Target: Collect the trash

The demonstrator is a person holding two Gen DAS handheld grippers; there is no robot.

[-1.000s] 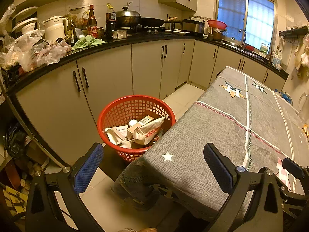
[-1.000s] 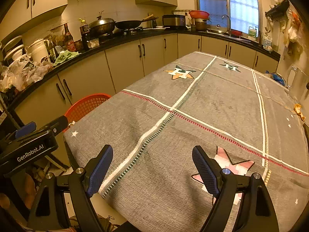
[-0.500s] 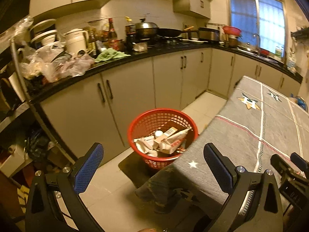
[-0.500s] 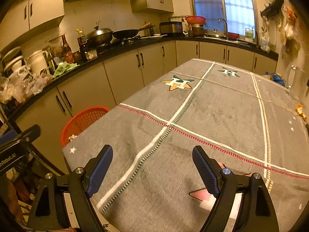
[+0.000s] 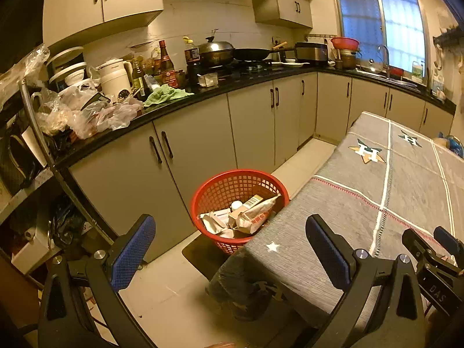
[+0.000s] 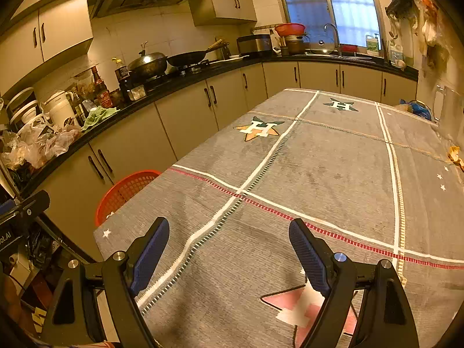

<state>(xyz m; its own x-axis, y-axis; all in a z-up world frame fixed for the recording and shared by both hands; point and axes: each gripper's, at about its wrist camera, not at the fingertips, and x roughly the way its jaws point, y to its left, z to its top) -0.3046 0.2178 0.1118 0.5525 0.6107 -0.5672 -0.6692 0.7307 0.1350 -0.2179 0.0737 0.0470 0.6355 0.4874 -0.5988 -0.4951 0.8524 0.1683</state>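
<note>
A red mesh basket (image 5: 220,185) stands on the floor between the cabinets and the table's near corner. It holds crumpled paper bags and boxes (image 5: 246,217). Its rim also shows in the right wrist view (image 6: 127,188). My left gripper (image 5: 229,235) is open and empty, back from the basket and above the floor. My right gripper (image 6: 229,240) is open and empty over the near end of the table. A small orange scrap (image 6: 455,156) lies at the table's right edge.
The table (image 6: 333,168) has a grey cloth with star patterns. A black counter (image 5: 179,101) runs along the wall with plastic bags, bottles, a green cloth, a wok and a pan. A blue bag (image 6: 417,108) sits at the table's far right corner.
Both grippers have drawn back and up from the table. The basket now looks smaller and farther in the left wrist view. Both stay open and empty.
</note>
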